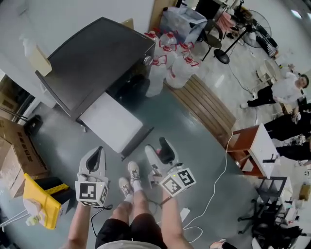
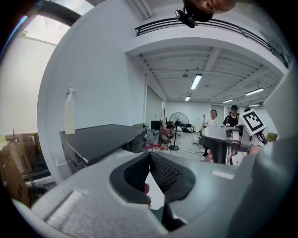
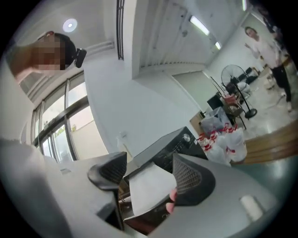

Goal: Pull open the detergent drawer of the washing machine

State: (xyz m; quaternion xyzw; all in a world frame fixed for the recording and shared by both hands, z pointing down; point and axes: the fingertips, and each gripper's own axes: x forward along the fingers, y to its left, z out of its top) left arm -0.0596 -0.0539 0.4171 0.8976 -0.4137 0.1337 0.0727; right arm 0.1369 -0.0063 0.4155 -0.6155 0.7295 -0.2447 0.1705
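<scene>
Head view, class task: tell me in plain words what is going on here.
A person stands facing the dark washing machine, a gripper in each hand, neither touching it. The left gripper is shut and empty; the right gripper is open and empty. A white panel juts from the machine's front; whether it is the detergent drawer is unclear.

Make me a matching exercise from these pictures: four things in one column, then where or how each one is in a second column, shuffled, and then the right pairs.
Things
1. left grey two-jaw gripper
2. right grey two-jaw gripper
3. tall white pump bottle
4. clear plastic jugs with red labels

Place or state
A. on the blue-grey floor, beside the dark grey box-shaped washing machine
B. jaws apart
C. upright by the white wall, at the machine's other side
D. jaws together

Pairs: 1-D, 2-B, 3-C, 4-A
</scene>
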